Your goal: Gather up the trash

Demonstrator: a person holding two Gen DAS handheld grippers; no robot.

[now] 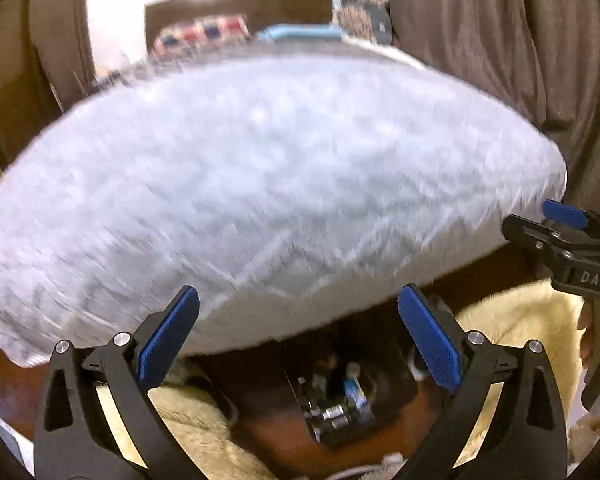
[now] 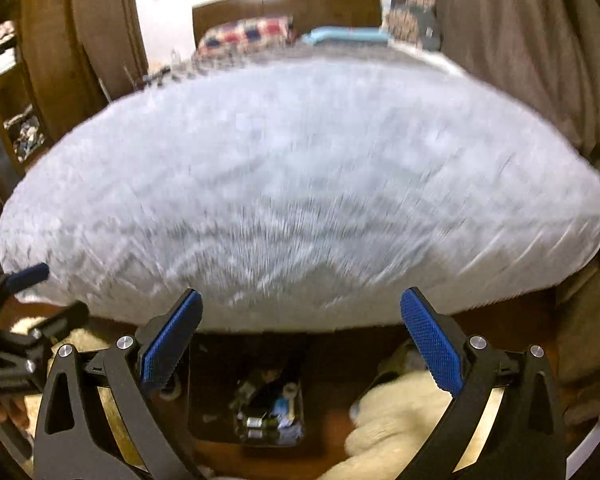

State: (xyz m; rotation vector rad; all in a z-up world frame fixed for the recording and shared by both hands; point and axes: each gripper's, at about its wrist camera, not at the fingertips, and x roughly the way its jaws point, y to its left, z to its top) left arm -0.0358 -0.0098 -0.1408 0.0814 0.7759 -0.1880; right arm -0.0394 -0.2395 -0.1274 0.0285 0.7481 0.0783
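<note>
where the bed [image 1: 268, 168] fills most of both wrist views, its pale grey fuzzy blanket [image 2: 300, 184] is smeared by motion blur, and past it stand a dark wooden headboard [image 1: 240, 8], a red, white and blue checked pillow [image 2: 246, 36] and a light blue folded cloth [image 1: 300, 34]. brown curtains [image 1: 480, 40] hang along the right side, a white wall shows behind the headboard, and wooden shelving [image 2: 12, 92] holding blurred items stands at the left of the right wrist view. below the foot of the bed lies a reddish-brown floor [image 1: 276, 436] with a cream shaggy rug [image 1: 520, 320] on it. on that floor, just beside the bed's edge, sits a dark open bin [image 2: 268, 412] holding small pieces of trash [image 2: 260, 424]: what look like little bottles or cans and a blue and white scrap, too blurred to name further. the left claw [image 1: 298, 340] is angled down over the bin, its blue-padded fingers [image 1: 168, 340] spread wide with nothing between them. the right claw [image 2: 300, 340] is angled down the same way beside it, its blue pads [image 2: 432, 344] equally far apart and holding nothing. each claw shows at the edge of the other's view, the two side by side and apart, and part of a hand [image 1: 588, 336] grips the right claw's handle.
</note>
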